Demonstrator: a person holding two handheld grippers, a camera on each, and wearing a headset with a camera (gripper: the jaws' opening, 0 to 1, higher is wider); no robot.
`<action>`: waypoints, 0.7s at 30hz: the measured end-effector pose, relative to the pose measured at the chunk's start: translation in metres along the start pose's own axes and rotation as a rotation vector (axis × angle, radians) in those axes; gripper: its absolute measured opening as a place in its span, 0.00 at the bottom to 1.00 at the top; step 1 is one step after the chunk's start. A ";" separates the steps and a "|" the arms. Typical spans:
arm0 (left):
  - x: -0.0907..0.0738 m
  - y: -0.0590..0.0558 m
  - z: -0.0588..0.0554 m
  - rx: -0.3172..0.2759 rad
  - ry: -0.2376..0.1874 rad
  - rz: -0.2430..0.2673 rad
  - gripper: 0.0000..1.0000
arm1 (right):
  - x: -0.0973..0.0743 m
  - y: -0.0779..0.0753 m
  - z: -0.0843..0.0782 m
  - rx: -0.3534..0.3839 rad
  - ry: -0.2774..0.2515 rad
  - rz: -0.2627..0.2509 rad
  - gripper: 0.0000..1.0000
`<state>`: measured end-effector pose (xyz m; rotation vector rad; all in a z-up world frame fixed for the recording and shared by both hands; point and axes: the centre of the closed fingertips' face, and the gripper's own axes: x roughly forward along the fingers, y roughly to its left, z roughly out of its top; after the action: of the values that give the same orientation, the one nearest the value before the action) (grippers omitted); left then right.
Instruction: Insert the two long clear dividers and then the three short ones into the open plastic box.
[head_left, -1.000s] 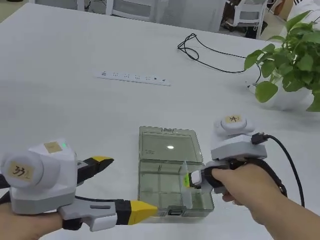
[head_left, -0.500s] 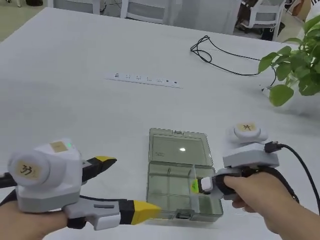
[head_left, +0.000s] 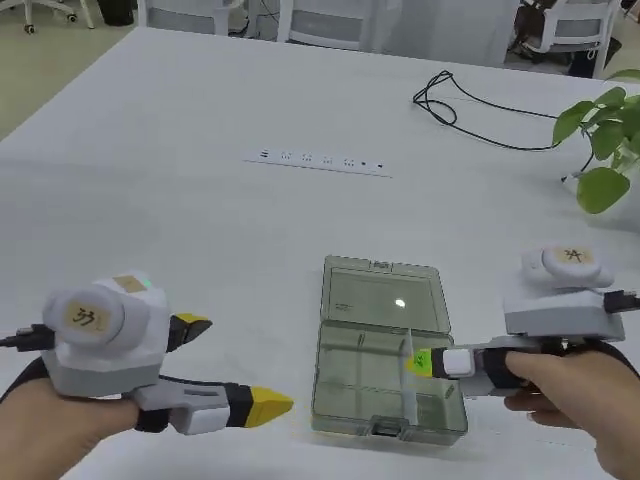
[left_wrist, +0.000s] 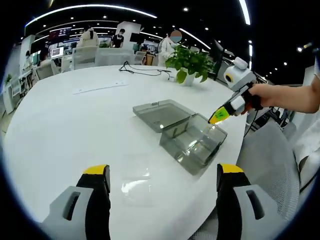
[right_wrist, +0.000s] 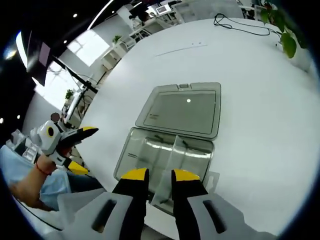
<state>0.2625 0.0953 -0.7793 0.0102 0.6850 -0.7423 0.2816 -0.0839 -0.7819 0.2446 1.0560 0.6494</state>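
The white bench (head_left: 150, 150) carries the open smoke-tinted clear plastic box (head_left: 385, 350), with its lid laid flat on the far side of its base. Beyond the box lie a white power strip (head_left: 318, 160) and a looped black cable (head_left: 470, 95). A green leafy potted plant (head_left: 600, 150) stands to the far right of the box. White chairs (head_left: 330, 15) line the bench edge behind the box.

The left hand-held gripper (head_left: 232, 365) is left of the box, jaws wide apart and empty. The right hand-held gripper (head_left: 422, 362) is over the right part of the box base, jaws narrow with a small gap. An upright clear plastic divider (head_left: 410, 390) stands in the base in line with that gap; whether it is clamped cannot be determined.

The left gripper view adds a dark ceiling (left_wrist: 210, 20) with light strips (left_wrist: 90, 7), people (left_wrist: 90, 37) at distant desks, and a faint clear flat piece (left_wrist: 135, 187) on the bench between the box and the left hand-held gripper. The right gripper view adds bright windows (right_wrist: 85, 50) beyond the box.
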 end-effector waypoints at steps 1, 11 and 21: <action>0.000 0.004 -0.005 0.004 0.034 0.015 0.87 | -0.002 0.001 0.005 -0.025 -0.030 0.008 0.21; 0.015 0.028 -0.039 0.020 0.235 0.094 0.66 | -0.036 0.008 0.022 -0.383 -0.173 0.106 0.47; 0.024 0.034 -0.051 0.018 0.320 0.132 0.58 | -0.060 -0.009 0.008 -0.562 -0.197 0.155 0.77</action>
<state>0.2670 0.1180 -0.8408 0.1930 0.9726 -0.6247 0.2726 -0.1259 -0.7387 -0.1002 0.6364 1.0118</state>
